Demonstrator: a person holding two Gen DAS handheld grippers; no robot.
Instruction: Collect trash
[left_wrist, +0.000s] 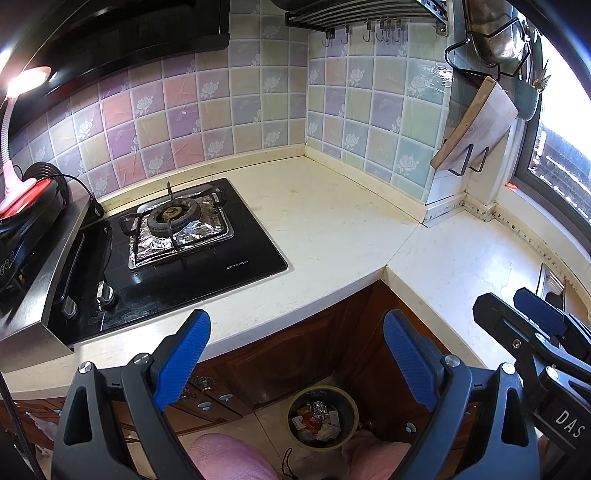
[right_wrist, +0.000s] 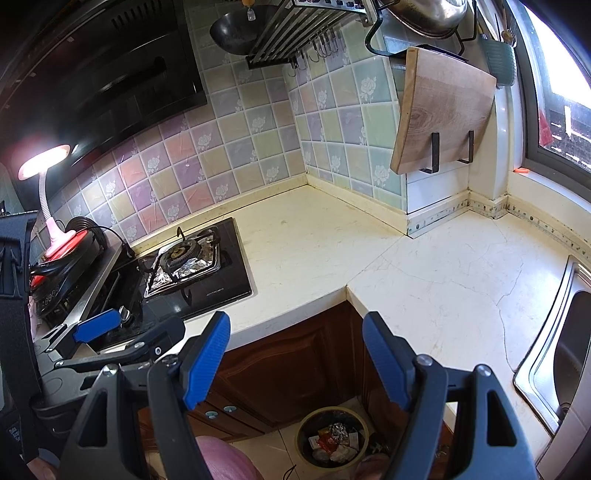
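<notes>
Left gripper (left_wrist: 295, 354): jaws wide apart, holding nothing.
Right gripper (right_wrist: 295, 354): jaws wide apart, holding nothing.
Bin (left_wrist: 323, 417): on floor, wrappers inside.

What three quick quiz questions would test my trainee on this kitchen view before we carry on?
1. True or false: the left hand-held gripper is shut on a piece of trash.
2. Where does the trash bin stand? A) on the countertop B) on the floor by the corner cabinets C) in the sink
3. Fill in: the foil under the burner lines the ____ of the stove.

Key:
1. False. Its jaws stand open and empty, as do those of the right hand-held gripper.
2. B. Wrappers and a foil ball lie inside it.
3. Drip tray, around the burner.
</notes>
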